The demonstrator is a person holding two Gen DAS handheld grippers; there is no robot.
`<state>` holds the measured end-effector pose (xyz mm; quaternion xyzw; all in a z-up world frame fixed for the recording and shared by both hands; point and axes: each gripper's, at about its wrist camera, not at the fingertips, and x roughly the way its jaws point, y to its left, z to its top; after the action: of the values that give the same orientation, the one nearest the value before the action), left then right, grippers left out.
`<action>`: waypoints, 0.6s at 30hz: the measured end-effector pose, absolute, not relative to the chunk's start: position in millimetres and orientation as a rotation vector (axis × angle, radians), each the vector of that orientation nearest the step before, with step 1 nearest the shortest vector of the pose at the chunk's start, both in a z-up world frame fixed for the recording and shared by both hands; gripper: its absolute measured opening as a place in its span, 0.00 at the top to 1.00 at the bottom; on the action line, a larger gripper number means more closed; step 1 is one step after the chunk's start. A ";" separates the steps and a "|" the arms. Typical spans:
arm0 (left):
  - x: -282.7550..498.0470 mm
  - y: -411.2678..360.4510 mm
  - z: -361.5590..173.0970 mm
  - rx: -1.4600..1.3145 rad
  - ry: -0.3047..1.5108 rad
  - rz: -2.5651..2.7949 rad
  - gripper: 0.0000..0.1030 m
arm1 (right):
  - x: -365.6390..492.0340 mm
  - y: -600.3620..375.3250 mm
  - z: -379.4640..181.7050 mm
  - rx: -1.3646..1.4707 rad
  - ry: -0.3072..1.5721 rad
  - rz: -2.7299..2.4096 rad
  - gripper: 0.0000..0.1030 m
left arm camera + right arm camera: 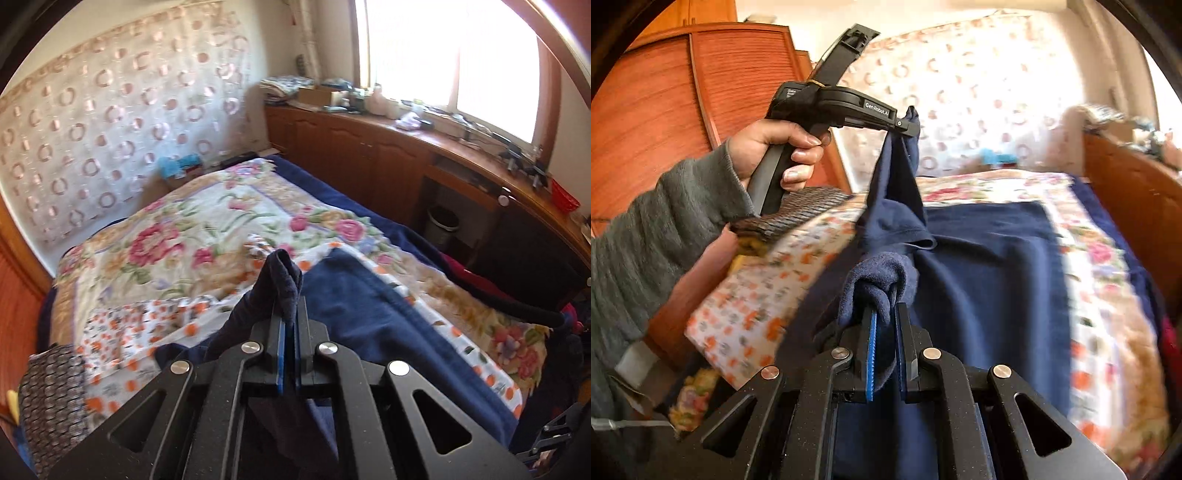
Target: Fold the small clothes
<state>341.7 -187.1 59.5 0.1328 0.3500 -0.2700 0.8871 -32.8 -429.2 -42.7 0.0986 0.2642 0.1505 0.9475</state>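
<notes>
A navy blue garment lies spread over the flowered bedspread, with two of its edges lifted. My left gripper is shut on a bunched fold of the navy garment, which hangs down its left side. In the right wrist view the left gripper is held high by a hand in a grey sleeve, and cloth drapes from its tip. My right gripper is shut on another thick fold of the same garment, close to the camera.
A folded orange-dotted white cloth and a dark patterned piece lie at the bed's left edge. Wooden cabinets with a cluttered top run along the right under a bright window. A bin stands under the desk. A patterned curtain hangs behind the bed.
</notes>
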 end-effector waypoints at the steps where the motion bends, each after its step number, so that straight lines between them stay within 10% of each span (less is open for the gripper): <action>1: 341.2 -194.7 57.8 0.279 0.727 -0.572 0.96 | -40.1 -438.3 -44.9 0.224 0.549 0.298 0.91; 8: 333.0 -239.8 39.4 0.333 0.760 -0.640 0.95 | -59.6 -466.5 -64.7 0.265 0.631 0.233 0.91; 13: 320.9 -243.3 39.4 0.335 0.758 -0.676 0.56 | -52.4 -457.2 -60.1 0.236 0.658 0.220 0.91; 18: 309.6 -232.5 42.9 0.328 0.759 -0.668 0.49 | -43.9 -441.4 -66.5 0.232 0.676 0.195 0.91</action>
<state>309.6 -232.5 42.9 0.1566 0.3618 -0.3185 0.8621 -43.9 -441.4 -66.5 0.1132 0.3304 0.0954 0.9322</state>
